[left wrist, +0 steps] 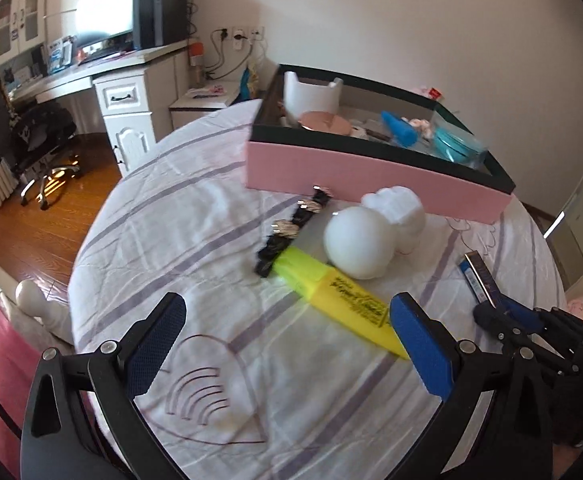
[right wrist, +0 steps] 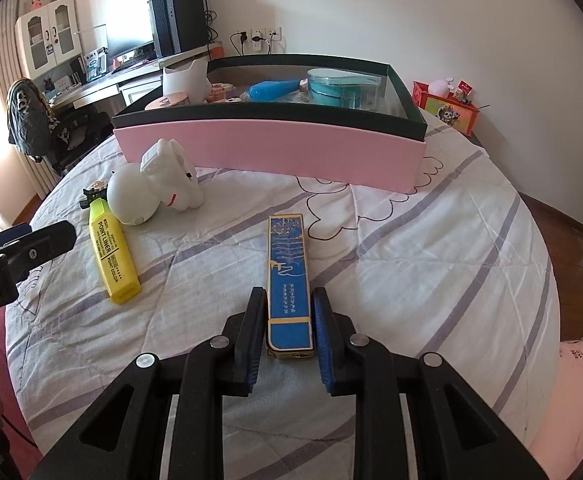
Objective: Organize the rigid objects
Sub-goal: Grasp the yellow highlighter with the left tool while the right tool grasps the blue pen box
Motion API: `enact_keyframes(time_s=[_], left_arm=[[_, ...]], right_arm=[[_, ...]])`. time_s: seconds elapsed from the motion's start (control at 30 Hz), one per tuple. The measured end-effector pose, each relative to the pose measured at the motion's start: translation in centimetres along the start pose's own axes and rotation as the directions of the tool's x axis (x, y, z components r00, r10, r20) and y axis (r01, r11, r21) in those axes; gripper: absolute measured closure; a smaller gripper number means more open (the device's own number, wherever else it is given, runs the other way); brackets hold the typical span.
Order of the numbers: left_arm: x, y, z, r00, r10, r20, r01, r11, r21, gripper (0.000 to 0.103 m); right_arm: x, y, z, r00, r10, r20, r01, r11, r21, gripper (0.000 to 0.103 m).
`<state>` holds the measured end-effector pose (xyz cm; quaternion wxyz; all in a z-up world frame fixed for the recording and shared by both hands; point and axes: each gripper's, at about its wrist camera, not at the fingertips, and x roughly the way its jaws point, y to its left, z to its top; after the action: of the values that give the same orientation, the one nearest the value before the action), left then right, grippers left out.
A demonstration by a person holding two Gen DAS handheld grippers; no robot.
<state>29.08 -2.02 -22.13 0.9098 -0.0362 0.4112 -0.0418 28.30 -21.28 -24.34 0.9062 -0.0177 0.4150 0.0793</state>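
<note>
Four loose things on the quilt (right wrist: 431, 248): one yellow highlighter (right wrist: 112, 252), one white rabbit figure (right wrist: 159, 180), one watch (left wrist: 295, 224), one blue box (right wrist: 289, 276). Right gripper (right wrist: 289, 300) pinches the blue box; left gripper (left wrist: 287, 320) spread wide before the pink tray (right wrist: 275, 152)

A black office chair (left wrist: 31, 136) draped with a dark garment stands on the wooden floor (left wrist: 47, 216) beside a white desk (left wrist: 127, 92). A monitor (right wrist: 125, 42) and computer tower (right wrist: 177, 20) sit on the desk. Plugs fill the wall sockets (right wrist: 256, 36).
</note>
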Motion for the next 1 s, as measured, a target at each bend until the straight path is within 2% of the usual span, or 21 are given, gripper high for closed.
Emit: enact_keyframes(time_s=[0.1,0.23,0.3,0.43,0.57,0.67,0.77,0.83,0.9,1.0], left_arm=[[2.0,-2.6,0.4,0.999,-0.004,-0.045,0.006,0.999,0.048,0.0],[3.6,-3.5,0.0,0.995,0.054,-0.086,-0.046,0.995,0.092,0.0],[3.1,-2.6,-0.3,0.996,0.053,-0.073,-0.046,0.995,0.09,0.0],[1.7,0.7,-1.3,0.99,0.132,-0.043,-0.129,0.989,0.065,0.0],[1.5,3.0,-1.5,0.991,0.132,-0.019,-0.132,0.991,-0.013,0.002],[2.0,2.4,-0.6,0.993,0.117,-0.011,-0.116,0.993,0.037,0.015],[2.4,1.5,-0.2,0.996,0.094,0.005,-0.094,0.992,0.083,0.039],[2.3,0.8,-0.2,0.998,0.065,0.016,-0.067,0.991,0.115,0.064],[2.1,0.4,-0.4,0.999,0.039,0.023,-0.042,0.99,0.133,0.076],[1.6,0.4,-0.7,0.999,0.02,0.035,-0.024,0.992,0.127,0.077]], right_arm=[[0.0,0.1,-0.1,1.0,0.0,0.0,0.0,1.0,-0.001,0.08],[0.0,0.0,-0.1,1.0,0.008,0.002,-0.008,1.0,0.004,0.08],[0.0,-0.1,-0.2,1.0,0.014,0.003,-0.014,1.0,0.006,0.08],[-0.1,-0.2,-0.2,1.0,0.015,0.007,-0.015,1.0,0.01,0.08],[-0.3,0.3,-0.4,0.999,0.027,0.018,-0.028,1.0,0.015,0.079],[0.0,0.5,0.1,1.0,0.014,0.008,-0.014,1.0,0.012,0.079],[0.6,0.6,0.5,1.0,0.002,0.001,-0.002,1.0,0.009,0.079],[0.8,0.8,0.7,1.0,-0.008,0.003,0.008,1.0,-0.004,0.079],[0.8,0.9,0.7,1.0,-0.008,0.008,0.008,1.0,-0.011,0.079],[0.6,0.8,0.6,1.0,0.012,0.019,-0.011,1.0,-0.012,0.082]])
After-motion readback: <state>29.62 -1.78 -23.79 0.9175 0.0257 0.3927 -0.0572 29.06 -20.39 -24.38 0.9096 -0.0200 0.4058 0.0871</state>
